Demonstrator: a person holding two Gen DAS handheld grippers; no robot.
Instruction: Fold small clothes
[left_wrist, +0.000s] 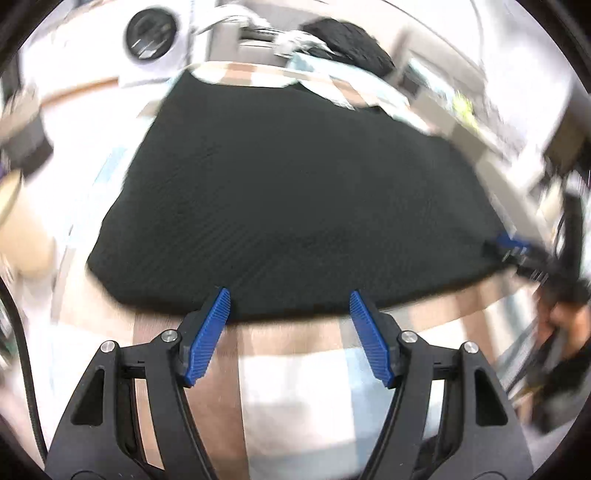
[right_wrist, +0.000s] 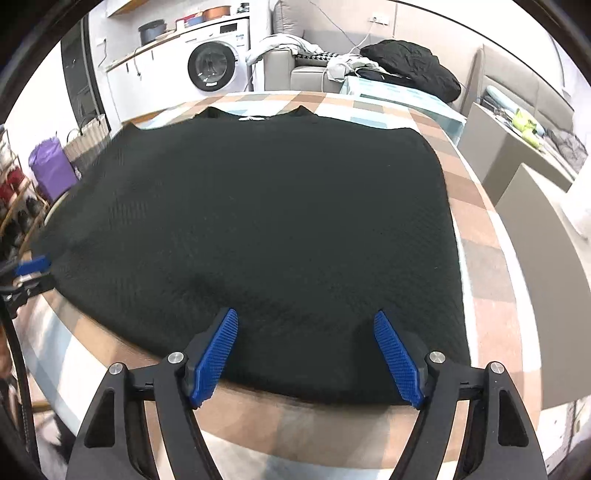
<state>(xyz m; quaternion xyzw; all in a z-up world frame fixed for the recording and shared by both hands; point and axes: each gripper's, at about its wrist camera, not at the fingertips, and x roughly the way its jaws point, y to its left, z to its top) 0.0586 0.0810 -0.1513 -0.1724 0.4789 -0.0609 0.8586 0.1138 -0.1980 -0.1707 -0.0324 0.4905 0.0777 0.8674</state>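
Black textured garment (right_wrist: 258, 236) spread flat on the checked tablecloth (right_wrist: 476, 206), filling most of the table ahead of both tongs; neckline with a small white tag at the far end, near hem closest to the pads.

Right tongs (right_wrist: 306, 321) spread wide apart, blue ribbed pads (right_wrist: 214, 358) poised over the near hem, one to each side of a stretch of cloth, nothing clamped. Whether touching the fabric or just above it: cannot tell. Left tongs (left_wrist: 290, 301) likewise wide apart, pads at the near hem of the garment (left_wrist: 295, 192), gripping nothing; that view smeared with motion blur.

From the right view, the left tongs' blue tip (right_wrist: 33, 265) at the far left, at the garment's corner. From the left view, the right tongs (left_wrist: 513, 245) at the far right, at the opposite corner of the same hem.

Around, beyond the far end of the table: washing machine (right_wrist: 214, 64) ahead and left, grey sofa (right_wrist: 310, 70) with a black jacket (right_wrist: 413, 62) and pale clothes heaped on it. Far left: purple bag (right_wrist: 50, 166), woven basket (right_wrist: 86, 140), shoe rack (right_wrist: 14, 206). Far right: grey panels (right_wrist: 524, 199) and another sofa with bright green cloth (right_wrist: 526, 123).

Nothing lying on top of the garment. Strip of bare tablecloth along the right edge and under the tongs, table edge curving close behind the near hem.
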